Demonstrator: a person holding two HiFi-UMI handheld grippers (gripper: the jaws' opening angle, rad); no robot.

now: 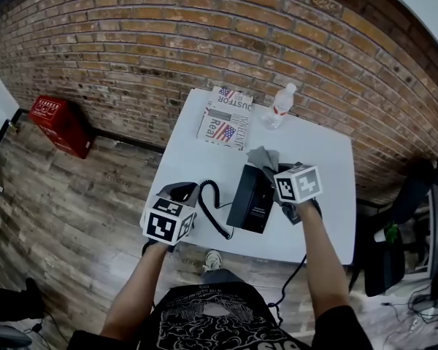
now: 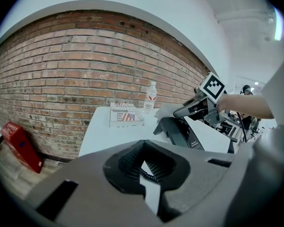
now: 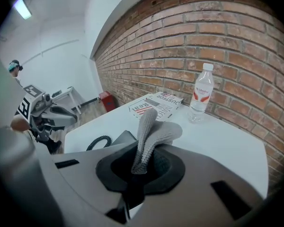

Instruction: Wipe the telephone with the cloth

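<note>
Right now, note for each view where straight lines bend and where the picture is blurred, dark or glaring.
Head view: the brick wall bows into arcs, the table is evenly lit. Left gripper view: black rim, ceiling light glares top right, the coiled cord in the left claw is soft. Right gripper view: the cloth in the right claw is sharp, its housing blurred.

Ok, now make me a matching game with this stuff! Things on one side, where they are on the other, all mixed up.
Things:
1. cloth
2. coiled cord
3. water bottle
4. red box

Places:
A. on the floor
B. in the right claw
C. far edge of the table, near the brick wall
D. in the left claw

Pairs: 1-B, 2-D, 3-C, 4-A
</note>
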